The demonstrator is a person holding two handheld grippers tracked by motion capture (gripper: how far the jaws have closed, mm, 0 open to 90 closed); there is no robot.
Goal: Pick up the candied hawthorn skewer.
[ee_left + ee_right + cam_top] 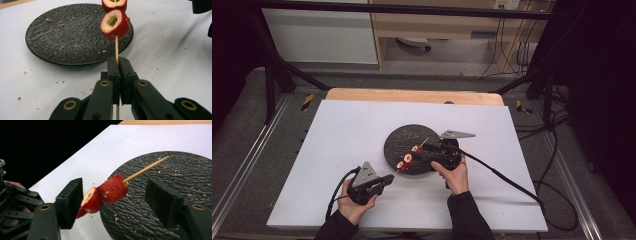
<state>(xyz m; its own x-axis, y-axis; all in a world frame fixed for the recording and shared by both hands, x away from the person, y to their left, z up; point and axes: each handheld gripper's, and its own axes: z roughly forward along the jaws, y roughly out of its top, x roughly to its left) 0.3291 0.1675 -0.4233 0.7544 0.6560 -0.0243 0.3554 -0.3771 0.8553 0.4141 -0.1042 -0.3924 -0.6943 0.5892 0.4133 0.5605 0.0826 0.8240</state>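
— So, where does the work stand?

— Judging by what lies here, threading is under way. The thin wooden skewer (116, 47) already carries red hollowed fruit slices (105, 193), pale at the core; at least two, perhaps a third behind the finger in the right gripper view.

— Who holds the stick?

— The left gripper (384, 180), its fingers (113, 72) closed tight on the blunt end, raising the fruit over the near edge of the round black textured plate (62, 37).

— And the other hand's tool?

— The right gripper (424, 155) has its fingers (71, 200) spread wide on either side of the slices, apparently clasping nothing; one pad looks very near a slice, though I cannot tell if it touches.

— What remains?

— The plate holds just crumbs, and the white worktop (347, 130) shows no spare fruit. I'd guess sliding or setting down remains.
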